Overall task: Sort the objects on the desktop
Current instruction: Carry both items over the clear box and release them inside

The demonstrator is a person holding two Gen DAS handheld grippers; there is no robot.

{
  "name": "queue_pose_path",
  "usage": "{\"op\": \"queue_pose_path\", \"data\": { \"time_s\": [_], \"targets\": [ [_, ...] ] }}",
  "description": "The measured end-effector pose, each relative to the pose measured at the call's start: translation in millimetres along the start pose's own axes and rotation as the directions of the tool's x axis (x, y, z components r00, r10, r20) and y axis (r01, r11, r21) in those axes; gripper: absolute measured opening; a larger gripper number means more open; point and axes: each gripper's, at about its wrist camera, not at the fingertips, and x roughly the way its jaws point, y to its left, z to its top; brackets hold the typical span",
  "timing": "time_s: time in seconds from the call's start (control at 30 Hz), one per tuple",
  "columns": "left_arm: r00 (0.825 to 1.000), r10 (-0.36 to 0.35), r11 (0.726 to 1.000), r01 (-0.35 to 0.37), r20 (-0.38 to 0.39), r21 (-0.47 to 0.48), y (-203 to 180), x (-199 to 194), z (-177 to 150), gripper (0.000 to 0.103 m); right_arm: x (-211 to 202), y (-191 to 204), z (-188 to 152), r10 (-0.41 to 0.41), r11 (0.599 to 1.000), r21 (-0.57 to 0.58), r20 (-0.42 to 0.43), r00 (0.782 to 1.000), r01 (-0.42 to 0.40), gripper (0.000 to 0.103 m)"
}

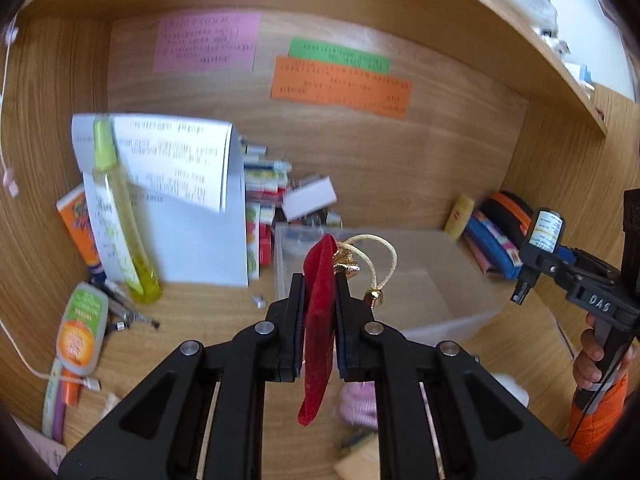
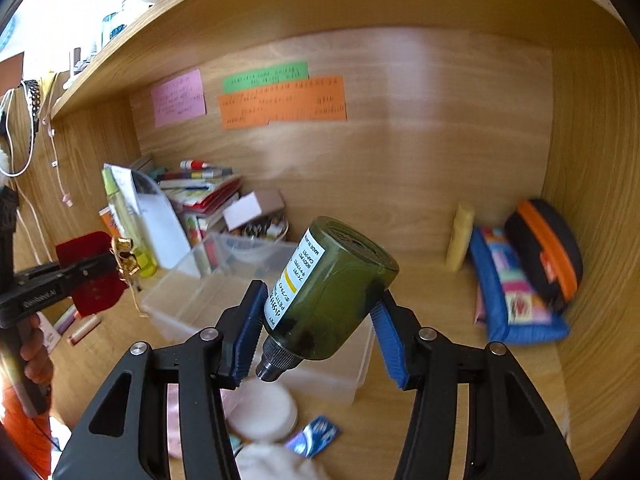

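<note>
Left gripper (image 1: pixel 319 312): fingers clamped on red velvet pouch (image 1: pixel 318 320), pouch edge-on between pads, gold cord (image 1: pixel 384 258) and bell dangling past fingertips. Judged light, soft, limp; grip on fabric body sound, cord may snag.

Right gripper (image 2: pixel 320 312): fingers clamped on dark green bottle (image 2: pixel 328 292), cap toward camera, base forward. Judged rigid, smooth, slip-prone; hold mid-body.

Beyond fingertips: clear plastic bin (image 1: pixel 448 320), open.

Black claw (image 2: pixel 320 312), blue ribbed pads (image 2: pixel 249 320), orange sleeve (image 1: pixel 596 416)
</note>
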Motion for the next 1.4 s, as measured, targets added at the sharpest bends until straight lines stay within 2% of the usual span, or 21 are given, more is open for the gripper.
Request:
{"op": "queue_pose_path", "data": {
  "time_s": [0.13, 0.47, 0.67, 0.93, 1.2, 1.4],
  "targets": [
    [1.0, 0.012, 1.0, -0.012, 0.029, -0.003, -5, 5, 17, 0.012, 11, -1, 16, 0.002, 1.0, -0.022, 0.012, 1.0, -0.002, 0.049],
    [1.0, 0.003, 1.0, -0.003, 0.023, 0.004, -18, 38, 41, 0.012, 42, 4, 30, 0.015, 0.999, -0.038, -0.01, 1.0, -0.015, 0.049],
    [0.997, -0.004, 1.0, 0.005, -0.071, 0.014, -23, 79, 37, 0.012, 66, 10, 18, 0.019, 0.998, -0.053, -0.072, 0.997, -0.023, 0.049],
    [0.982, 0.008, 1.0, -0.005, -0.19, 0.018, -18, 125, 17, 0.012, 100, 8, -2, 0.003, 0.998, -0.066, -0.175, 0.984, -0.015, 0.049],
    [0.965, 0.037, 0.998, -0.024, -0.259, 0.056, -20, 146, 2, 0.012, 119, 11, -14, -0.012, 0.996, -0.085, -0.25, 0.968, -0.01, 0.049],
    [0.961, 0.06, 0.995, -0.036, -0.271, 0.093, -27, 149, -5, 0.012, 131, 18, -23, -0.023, 0.994, -0.112, -0.29, 0.957, -0.01, 0.049]
  ]
}}
